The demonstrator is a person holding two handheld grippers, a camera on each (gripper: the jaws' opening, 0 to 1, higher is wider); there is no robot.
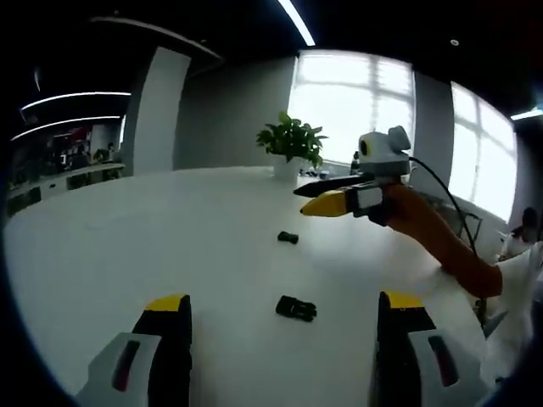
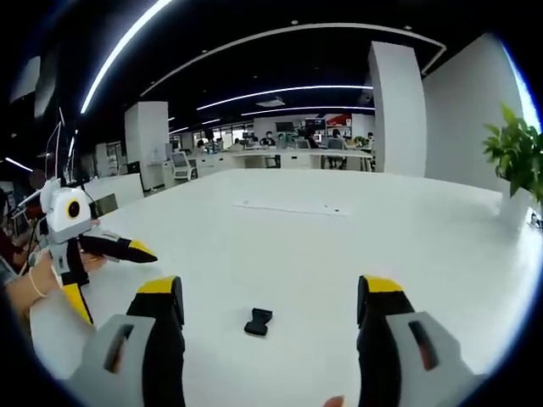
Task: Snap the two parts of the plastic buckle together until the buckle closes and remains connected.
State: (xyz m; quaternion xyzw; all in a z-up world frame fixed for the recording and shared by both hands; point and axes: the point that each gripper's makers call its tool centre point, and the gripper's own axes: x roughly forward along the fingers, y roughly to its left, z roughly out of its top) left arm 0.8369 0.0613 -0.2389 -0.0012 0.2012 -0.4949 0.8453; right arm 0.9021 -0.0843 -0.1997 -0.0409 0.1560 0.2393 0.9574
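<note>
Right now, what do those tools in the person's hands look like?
Each gripper has two black jaws with yellow tips on grey housings. The right gripper carries a white camera box with a black cable trailing from it, held by an arm in an orange sleeve. The left gripper looks alike.

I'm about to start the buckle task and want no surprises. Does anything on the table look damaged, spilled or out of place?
Nothing stands out. The two black buckle parts lie apart on the white table, unjoined as expected. The potted plant stands upright at the far edge. No spills or visible damage, though the parts are small.
</note>
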